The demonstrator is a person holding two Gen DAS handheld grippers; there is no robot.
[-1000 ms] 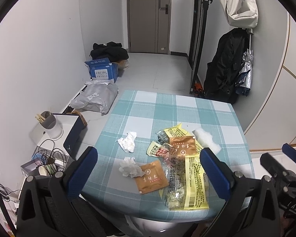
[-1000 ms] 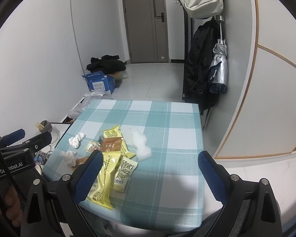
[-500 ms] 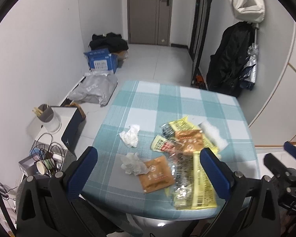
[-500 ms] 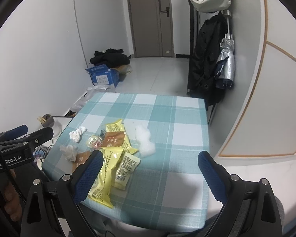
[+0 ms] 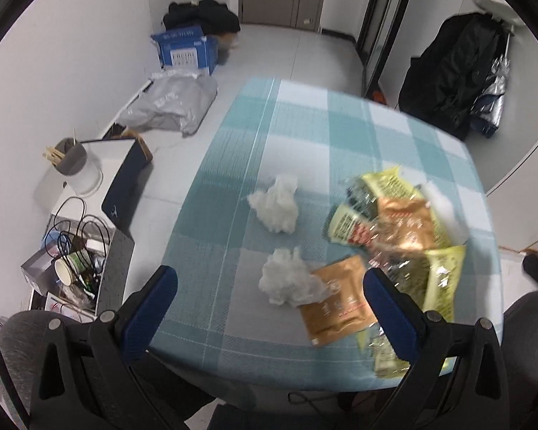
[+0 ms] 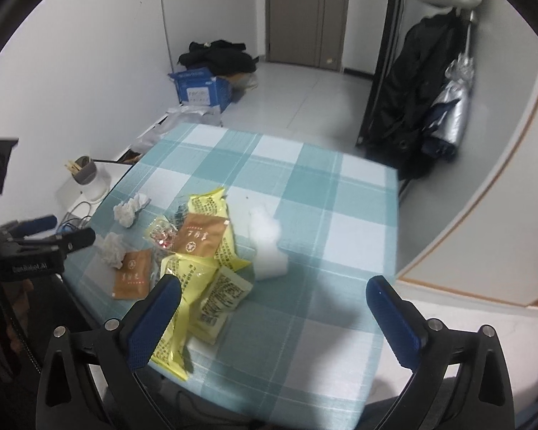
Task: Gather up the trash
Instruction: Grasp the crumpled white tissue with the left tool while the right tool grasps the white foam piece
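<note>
Item: left gripper (image 5: 269,299). Fingers spread wide, nothing held; hung above the near edge of the checked table (image 5: 297,114).

Item: near tissue wad (image 5: 287,283). Crumpled white, seen between the left fingers, closer to the right one, its edge overlapping the brown sachet (image 5: 335,299) just inside the right finger (image 5: 391,311).

Item: far tissue wad (image 5: 276,204). Lying beyond the fingertips, apart from the near one.

Item: wrapper heap (image 5: 394,229). Yellow, brown and clear packets, overlapped, beyond and outside the right finger; blurred.

Item: right gripper (image 6: 272,310). Fingers spread, empty. Yellow packets (image 6: 197,286) lie at its left finger; a white fluffy lump (image 6: 267,243) sits ahead between the fingers.

Handling note, judged: collection not yet begun. The near wad is best pinched at its bulk, fingers lowered straddling it, so the sachet is not dragged along. No bin is identified.
</note>
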